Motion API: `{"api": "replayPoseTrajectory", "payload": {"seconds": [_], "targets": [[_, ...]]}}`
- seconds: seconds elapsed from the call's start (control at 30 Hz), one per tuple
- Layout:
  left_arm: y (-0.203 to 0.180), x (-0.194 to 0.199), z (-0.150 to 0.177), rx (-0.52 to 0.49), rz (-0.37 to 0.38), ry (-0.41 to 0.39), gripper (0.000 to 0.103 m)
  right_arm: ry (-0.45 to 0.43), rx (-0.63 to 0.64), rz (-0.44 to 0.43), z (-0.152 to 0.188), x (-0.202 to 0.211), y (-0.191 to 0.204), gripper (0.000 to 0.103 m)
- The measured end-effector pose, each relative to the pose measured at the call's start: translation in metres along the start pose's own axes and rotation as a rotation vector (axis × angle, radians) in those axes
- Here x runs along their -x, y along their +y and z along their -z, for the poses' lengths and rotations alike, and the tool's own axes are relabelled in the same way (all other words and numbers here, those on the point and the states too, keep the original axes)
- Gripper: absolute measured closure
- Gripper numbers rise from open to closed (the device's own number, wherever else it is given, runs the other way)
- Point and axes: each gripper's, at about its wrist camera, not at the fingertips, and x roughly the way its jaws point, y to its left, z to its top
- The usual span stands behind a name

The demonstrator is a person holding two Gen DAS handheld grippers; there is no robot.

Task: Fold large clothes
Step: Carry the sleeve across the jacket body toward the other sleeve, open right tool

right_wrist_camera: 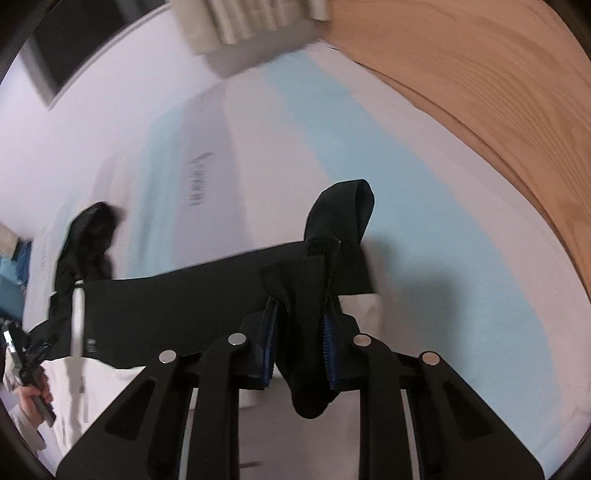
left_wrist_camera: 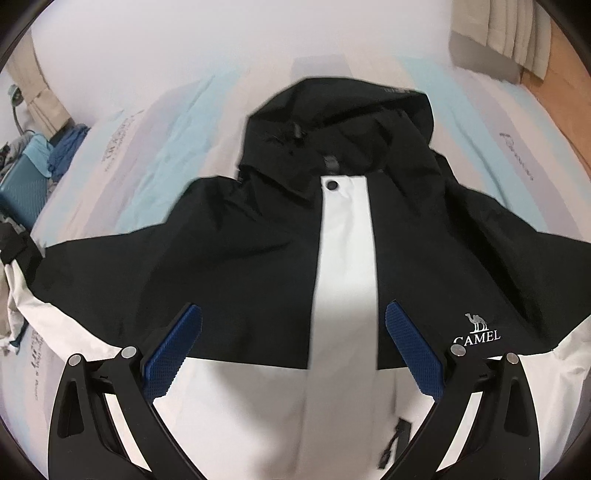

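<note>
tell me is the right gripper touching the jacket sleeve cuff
Touching. The right wrist view shows the right gripper with its blue pads shut on the black sleeve cuff, fabric pinched between them and hanging below.

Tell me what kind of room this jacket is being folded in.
Most likely a bedroom: the jacket lies on a bed sheet striped pale blue and white, curtains hang beyond it, and wood flooring runs alongside.

pale striped bedsheet, beige curtains, wooden floor, teal suitcase
</note>
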Motion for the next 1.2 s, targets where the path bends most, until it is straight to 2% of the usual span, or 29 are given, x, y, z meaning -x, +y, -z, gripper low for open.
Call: {"api": "replayPoseTrajectory", "payload": {"seconds": [0.2, 0.3, 0.43, 0.57, 0.63, 0.83, 0.93, 1.2], "targets": [[0.047, 0.011, 0.011, 0.007, 0.007, -0.017, 0.006, -0.011, 0.078, -0.105, 0.006, 0.015, 0.148, 0.084], [0.084, 0.019, 0.015, -0.007, -0.002, -0.032, 0.006, 0.0, 0.117, -0.15, 0.017, 0.019, 0.221, 0.084], [0.147, 0.034, 0.014, -0.029, -0.026, -0.045, 0.006, 0.042, 0.149, -0.173, 0.037, 0.005, 0.329, 0.085], [0.207, 0.043, 0.009, -0.017, -0.034, -0.053, 0.006, 0.081, 0.174, -0.173, 0.055, -0.015, 0.417, 0.085], [0.241, 0.043, 0.007, -0.008, -0.04, -0.052, 0.006, 0.104, 0.181, -0.186, 0.068, -0.024, 0.454, 0.085], [0.309, 0.036, 0.01, -0.003, -0.056, -0.044, 0.006, 0.134, 0.228, -0.223, 0.106, -0.041, 0.544, 0.085], [0.343, 0.032, 0.014, 0.034, -0.053, -0.038, 0.006, 0.146, 0.257, -0.236, 0.12, -0.049, 0.584, 0.086], [0.396, 0.019, 0.026, 0.053, -0.072, -0.034, 0.006, 0.202, 0.326, -0.258, 0.159, -0.079, 0.678, 0.085]]}}
